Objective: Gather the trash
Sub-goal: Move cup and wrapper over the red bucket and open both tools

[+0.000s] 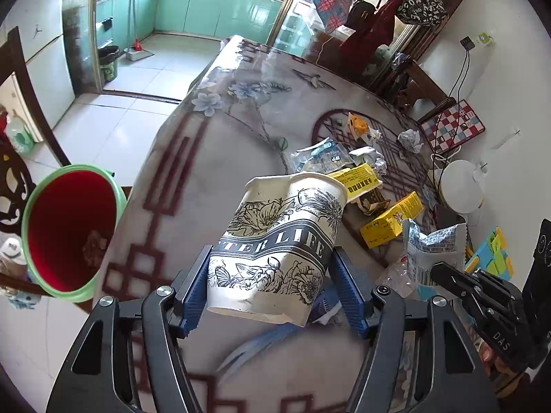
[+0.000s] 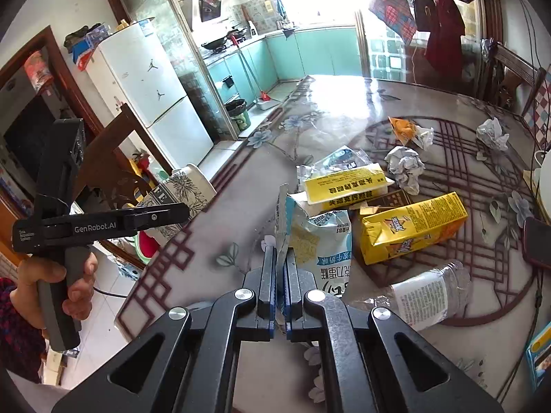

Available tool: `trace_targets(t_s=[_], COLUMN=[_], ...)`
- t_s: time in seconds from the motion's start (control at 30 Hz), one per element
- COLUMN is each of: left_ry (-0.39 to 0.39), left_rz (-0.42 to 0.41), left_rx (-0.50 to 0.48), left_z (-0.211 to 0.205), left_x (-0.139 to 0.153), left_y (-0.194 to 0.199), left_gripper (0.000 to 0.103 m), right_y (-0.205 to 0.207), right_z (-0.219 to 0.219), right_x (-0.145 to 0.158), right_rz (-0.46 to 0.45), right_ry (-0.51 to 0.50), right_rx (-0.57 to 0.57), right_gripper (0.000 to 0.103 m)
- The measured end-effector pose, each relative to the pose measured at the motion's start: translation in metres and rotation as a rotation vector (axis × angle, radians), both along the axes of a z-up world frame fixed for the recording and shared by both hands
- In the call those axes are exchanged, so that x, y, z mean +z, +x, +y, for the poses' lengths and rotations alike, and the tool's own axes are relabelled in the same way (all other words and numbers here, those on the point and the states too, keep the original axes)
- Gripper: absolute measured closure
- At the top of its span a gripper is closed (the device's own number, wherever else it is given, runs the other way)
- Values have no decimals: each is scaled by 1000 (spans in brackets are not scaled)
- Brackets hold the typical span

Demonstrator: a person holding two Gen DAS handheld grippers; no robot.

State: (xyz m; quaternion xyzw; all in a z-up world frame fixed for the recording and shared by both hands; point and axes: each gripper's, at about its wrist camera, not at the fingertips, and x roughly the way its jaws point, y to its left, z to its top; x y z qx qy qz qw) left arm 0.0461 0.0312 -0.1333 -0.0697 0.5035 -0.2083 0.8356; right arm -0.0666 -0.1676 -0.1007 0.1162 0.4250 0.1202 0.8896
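Observation:
My left gripper is shut on a crumpled paper cup with black flower print, held above the table near its left edge. The red bin with a green rim stands on the floor to the left, below the table edge. My right gripper is shut on the torn edge of a white and blue snack bag; the bag also shows in the left wrist view. The cup also shows in the right wrist view, held by the left gripper.
More trash lies on the table: yellow cartons, crumpled paper balls, an orange wrapper, a clear plastic bottle. A phone and a white lamp are at the right. Chairs stand at the left.

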Motion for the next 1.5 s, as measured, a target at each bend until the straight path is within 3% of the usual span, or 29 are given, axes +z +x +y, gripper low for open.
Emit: trace_targets(t_s=[0.53,1.0,1.27,1.5], left_ry=[-16,17,46,95], left_rz=[-40,-23,-18,24], left_rx=[64,90,152,205], left_z=[62,139,193,236], left_x=[17,1,-9,-31], left_y=[23,47,65,81], left_gripper=[38,38,38,38], right_y=[24,60,90,131], right_z=[54,133,194,249], right_x=[7,11,11,-2], right_rz=[-10,-9,-19,4], right_ry=[-4,-3,-19,20], right_rx=[21,19,101,242], right_gripper=[101,101,101,101])
